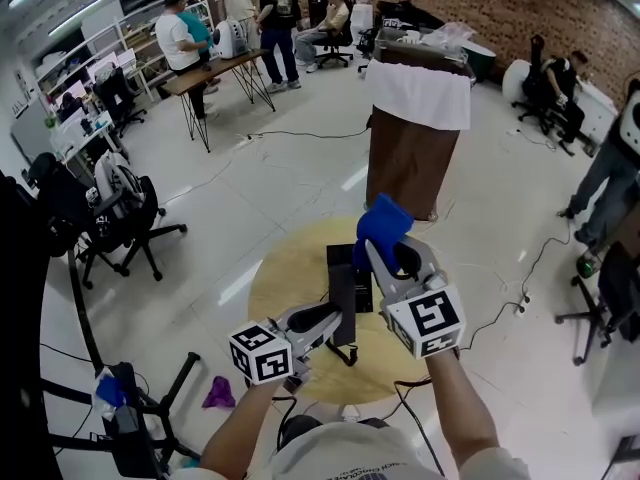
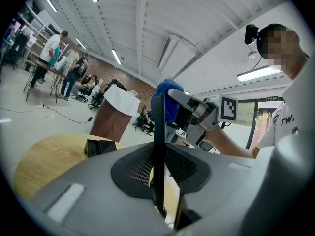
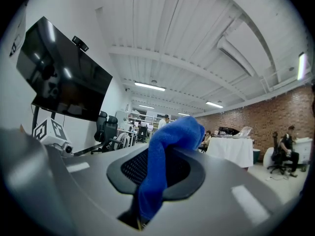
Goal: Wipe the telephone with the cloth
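My left gripper [image 1: 330, 320] is shut on a black telephone handset [image 1: 343, 303] and holds it over the round wooden table [image 1: 285, 278]. In the left gripper view the handset [image 2: 158, 132] stands edge-on between the jaws of the left gripper [image 2: 158, 167]. The black telephone base [image 2: 98, 146] rests on the table; its far end [image 1: 362, 260] shows beyond the handset. My right gripper [image 1: 385, 240] is shut on a blue cloth [image 1: 383, 220], just right of and beyond the handset's far end. From the closed jaws of the right gripper [image 3: 156, 178] the cloth [image 3: 167, 141] bunches upward.
A brown pedestal with a white cover [image 1: 415, 138] stands beyond the table. Office chairs [image 1: 120, 218] are at the left, and people stand round a desk [image 1: 215, 68] at the back. Cables cross the floor, and a purple scrap [image 1: 219, 393] lies near my feet. A wall screen [image 3: 59, 77] hangs at the left.
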`<move>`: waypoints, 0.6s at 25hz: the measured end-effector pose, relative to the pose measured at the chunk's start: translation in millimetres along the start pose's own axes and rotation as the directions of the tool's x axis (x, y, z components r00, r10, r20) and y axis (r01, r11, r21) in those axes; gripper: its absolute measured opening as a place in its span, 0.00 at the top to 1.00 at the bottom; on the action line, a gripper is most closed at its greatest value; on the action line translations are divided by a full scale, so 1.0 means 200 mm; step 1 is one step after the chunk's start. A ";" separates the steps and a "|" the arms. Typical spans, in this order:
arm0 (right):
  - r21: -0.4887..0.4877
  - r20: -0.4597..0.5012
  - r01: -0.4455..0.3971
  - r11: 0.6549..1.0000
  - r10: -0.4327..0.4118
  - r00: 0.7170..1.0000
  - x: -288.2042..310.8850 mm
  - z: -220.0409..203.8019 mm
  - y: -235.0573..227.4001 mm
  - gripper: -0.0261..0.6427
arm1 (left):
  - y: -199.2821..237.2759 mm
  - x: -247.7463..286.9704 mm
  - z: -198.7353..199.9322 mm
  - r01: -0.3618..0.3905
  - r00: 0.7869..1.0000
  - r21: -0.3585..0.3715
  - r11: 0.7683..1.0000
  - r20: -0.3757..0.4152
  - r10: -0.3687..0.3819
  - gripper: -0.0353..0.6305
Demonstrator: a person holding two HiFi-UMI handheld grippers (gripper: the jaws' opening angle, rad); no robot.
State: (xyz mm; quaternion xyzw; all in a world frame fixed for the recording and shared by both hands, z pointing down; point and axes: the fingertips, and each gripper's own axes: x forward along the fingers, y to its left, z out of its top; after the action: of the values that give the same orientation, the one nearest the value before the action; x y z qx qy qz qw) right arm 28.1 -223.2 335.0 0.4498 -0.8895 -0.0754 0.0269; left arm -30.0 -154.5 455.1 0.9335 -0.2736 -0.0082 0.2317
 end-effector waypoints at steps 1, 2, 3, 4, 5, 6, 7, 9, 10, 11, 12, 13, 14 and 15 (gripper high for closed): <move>-0.001 -0.001 0.001 1.000 -0.001 1.000 0.00 -0.01 0.00 0.87 | 0.00 0.00 0.00 0.001 1.000 -0.001 1.000 0.004 -0.001 0.85; -0.003 0.000 -0.001 1.000 0.001 1.000 0.00 -0.02 0.00 0.87 | 0.00 0.00 0.01 0.001 1.000 -0.002 1.000 0.007 -0.001 0.85; -0.005 0.002 -0.004 1.000 0.004 1.000 0.00 -0.02 0.01 0.87 | 0.00 0.00 0.01 0.002 1.000 -0.003 1.000 0.010 -0.002 0.85; -0.006 0.003 -0.007 1.000 0.007 1.000 -0.01 -0.03 0.02 0.87 | 0.00 0.00 0.02 0.003 1.000 -0.005 1.000 0.013 -0.003 0.85; -0.005 0.003 -0.011 1.000 0.011 1.000 -0.01 -0.04 0.02 0.87 | 0.00 0.00 0.02 0.003 1.000 -0.008 1.000 0.017 -0.003 0.85; -0.002 0.001 -0.015 1.000 0.015 1.000 -0.01 -0.04 0.03 0.87 | 0.01 0.00 0.03 0.002 1.000 -0.012 1.000 0.021 -0.002 0.85; 0.001 -0.002 -0.019 1.000 0.019 1.000 -0.01 -0.05 0.04 0.87 | 0.01 0.00 0.04 0.001 1.000 -0.016 1.000 0.025 0.000 0.85; 0.008 -0.008 -0.024 1.000 0.024 1.000 -0.02 -0.07 0.06 0.87 | 0.02 0.00 0.05 0.000 0.999 -0.025 1.000 0.034 0.001 0.85; 0.011 -0.010 -0.026 1.000 0.026 1.000 -0.02 -0.08 0.07 0.87 | 0.02 0.00 0.06 0.000 0.999 -0.028 1.000 0.040 0.001 0.85; 0.014 -0.012 -0.027 1.000 0.027 1.000 -0.02 -0.08 0.08 0.87 | 0.03 0.00 0.07 0.001 0.999 -0.030 1.000 0.045 0.000 0.85; 0.017 -0.014 -0.029 0.999 0.029 0.999 -0.03 -0.09 0.09 0.87 | 0.03 -0.01 0.08 0.002 0.999 -0.031 1.000 0.050 -0.001 0.85; 0.020 -0.016 -0.030 0.999 0.031 0.999 -0.03 -0.10 0.10 0.87 | 0.03 -0.01 0.10 0.004 0.999 -0.031 1.000 0.055 -0.002 0.85; 0.024 -0.021 -0.032 0.999 0.032 0.999 -0.04 -0.11 0.11 0.87 | 0.03 -0.01 0.11 0.005 0.998 -0.031 1.000 0.059 -0.003 0.85; 0.030 -0.026 -0.033 0.999 0.034 0.999 -0.04 -0.13 0.12 0.87 | 0.03 -0.02 0.12 0.006 0.998 -0.031 0.999 0.064 -0.004 0.85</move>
State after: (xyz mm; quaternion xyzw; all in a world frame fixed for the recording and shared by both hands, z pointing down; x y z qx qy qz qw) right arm 16.0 -204.7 364.1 0.4363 -0.8975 -0.0559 0.0333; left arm -38.9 -167.1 435.3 0.9297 -0.2782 -0.0430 0.2375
